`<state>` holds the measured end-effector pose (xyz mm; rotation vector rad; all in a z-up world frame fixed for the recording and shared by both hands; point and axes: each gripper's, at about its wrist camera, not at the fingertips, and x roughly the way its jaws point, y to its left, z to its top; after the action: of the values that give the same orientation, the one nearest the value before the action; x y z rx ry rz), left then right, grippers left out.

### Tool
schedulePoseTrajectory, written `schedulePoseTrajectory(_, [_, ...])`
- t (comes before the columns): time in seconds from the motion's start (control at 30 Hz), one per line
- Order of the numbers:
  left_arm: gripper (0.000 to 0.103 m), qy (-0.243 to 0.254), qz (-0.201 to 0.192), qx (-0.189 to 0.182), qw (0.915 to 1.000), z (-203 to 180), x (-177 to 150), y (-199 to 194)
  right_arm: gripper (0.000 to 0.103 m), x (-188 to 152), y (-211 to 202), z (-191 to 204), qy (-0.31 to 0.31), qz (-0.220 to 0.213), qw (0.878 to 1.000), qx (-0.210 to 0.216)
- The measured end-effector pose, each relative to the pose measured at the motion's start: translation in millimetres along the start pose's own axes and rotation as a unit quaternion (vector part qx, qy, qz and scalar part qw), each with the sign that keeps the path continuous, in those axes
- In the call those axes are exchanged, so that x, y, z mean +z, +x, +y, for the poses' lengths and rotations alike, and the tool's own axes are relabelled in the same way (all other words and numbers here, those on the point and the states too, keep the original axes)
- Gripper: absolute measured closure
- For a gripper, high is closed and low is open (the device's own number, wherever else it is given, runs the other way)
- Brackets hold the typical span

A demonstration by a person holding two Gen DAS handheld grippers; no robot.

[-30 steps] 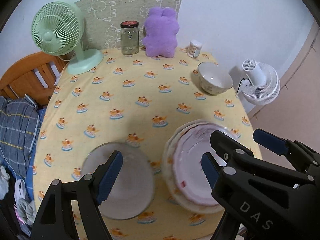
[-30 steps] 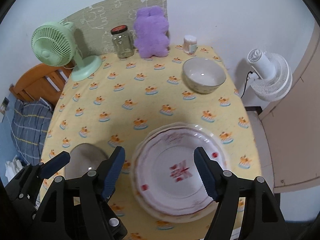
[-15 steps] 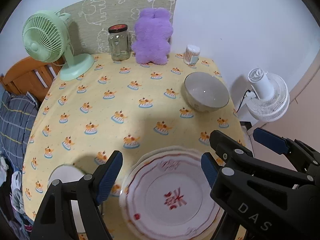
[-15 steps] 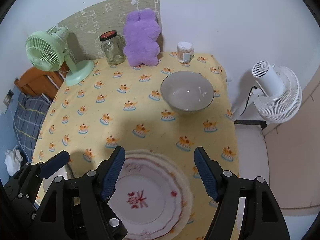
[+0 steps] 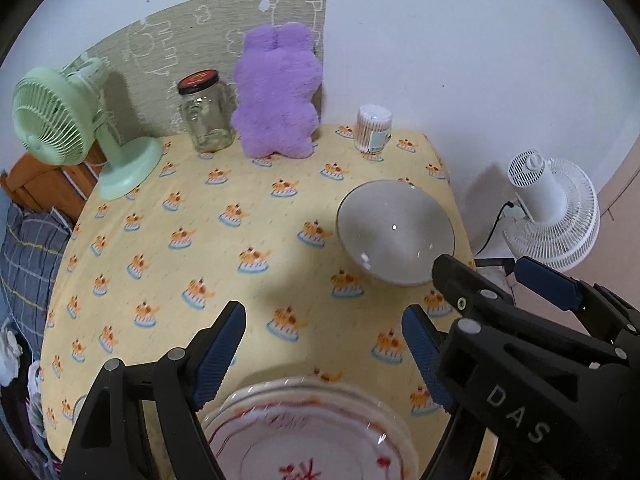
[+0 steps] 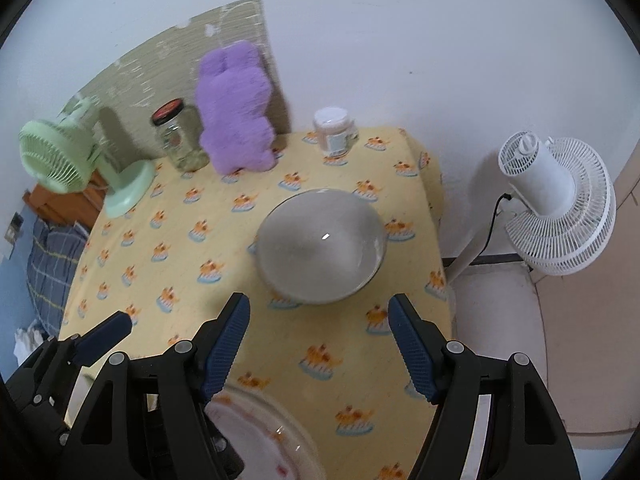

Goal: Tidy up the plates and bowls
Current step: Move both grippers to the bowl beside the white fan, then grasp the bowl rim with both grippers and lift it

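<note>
Progress: early by the look of it; stacked plates (image 5: 308,432) at the near edge of the tabletop (image 5: 224,240), bowl (image 6: 320,246) apart near the right edge, not yet gathered.
Left tool (image 5: 324,356): open wide, nothing between the pads, hanging over bare cloth just beyond the plates' far rim.
Plates: under and slightly nearer than the left tool; only the far half in view.
Right tool (image 6: 318,344): open wide, empty, pointed down at the cloth just short of the bowl.
Bowl: upright, empty, ahead of the right tool and centred between its pads, not touched.
Left to do: probably grasping the bowl and bringing it to the plates.
</note>
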<state>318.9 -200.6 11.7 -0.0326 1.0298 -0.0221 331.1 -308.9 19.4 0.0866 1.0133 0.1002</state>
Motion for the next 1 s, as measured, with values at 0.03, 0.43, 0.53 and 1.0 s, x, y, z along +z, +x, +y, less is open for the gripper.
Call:
schedulePoseTrajectory(0.03, [0.021,0.0,0.0,0.001,1.0,-2.9,4.5,5.0,0.028,3.4,3.4,-3.4,0.002,-0.001,1.0,-0.004])
schedulePoseTrajectory(0.43, [0.022,0.022,0.003,0.01,0.9997,-27.3,40.5,67.9,0.028,39.7,59.2,-34.8,0.008,0.007,1.0,-0.021])
schedulePoseTrajectory(0.53, [0.029,0.03,0.011,-0.003,0.9995,-34.2,45.9,86.1,0.028,45.4,76.1,-41.4,0.009,0.014,1.0,-0.018])
schedulePoseTrajectory(1.0, [0.066,0.025,0.052,0.008,0.9983,-33.9,48.1,136.7,0.063,47.8,137.0,-45.2,0.017,0.064,0.998,-0.002])
